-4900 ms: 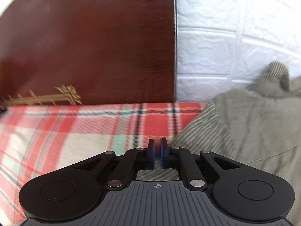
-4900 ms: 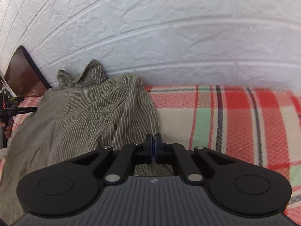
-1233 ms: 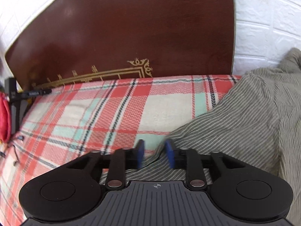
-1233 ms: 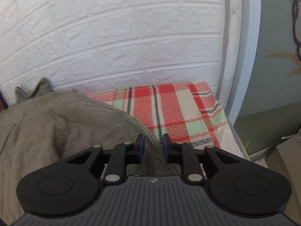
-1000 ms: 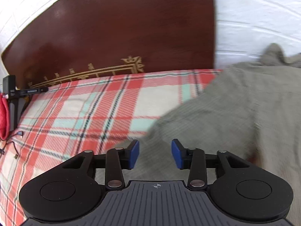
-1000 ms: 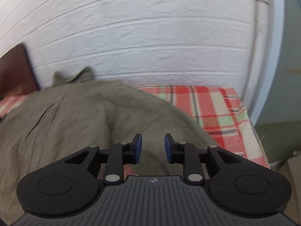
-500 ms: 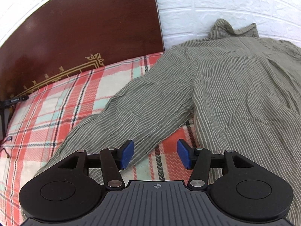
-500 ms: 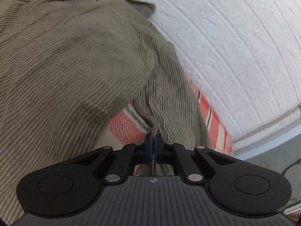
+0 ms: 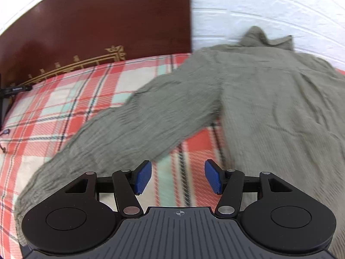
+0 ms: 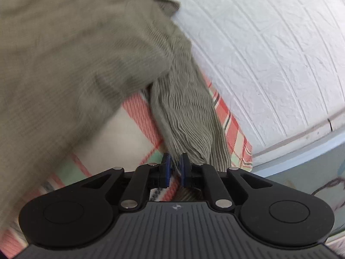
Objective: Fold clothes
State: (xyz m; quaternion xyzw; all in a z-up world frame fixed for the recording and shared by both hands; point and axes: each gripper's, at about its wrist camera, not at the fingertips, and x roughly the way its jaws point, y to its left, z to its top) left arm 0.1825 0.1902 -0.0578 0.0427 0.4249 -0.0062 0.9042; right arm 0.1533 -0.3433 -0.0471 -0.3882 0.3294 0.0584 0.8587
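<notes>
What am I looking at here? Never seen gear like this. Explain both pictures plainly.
Each picture comes from a camera mounted on a hand-held two-finger gripper, looking forward along its fingers. A person holds one in each hand; there is no robot arm. The left gripper is open, holding nothing, above a plaid blanket. A grey-green striped shirt lies spread on it, collar toward the white brick wall, beside a dark wooden headboard. The right gripper has its blue pads nearly together around the shirt's sleeve.

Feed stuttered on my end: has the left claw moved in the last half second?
Yes. In the left wrist view the left claw has swung left: the headboard edge sits further right in frame. It is open over the blanket.
</notes>
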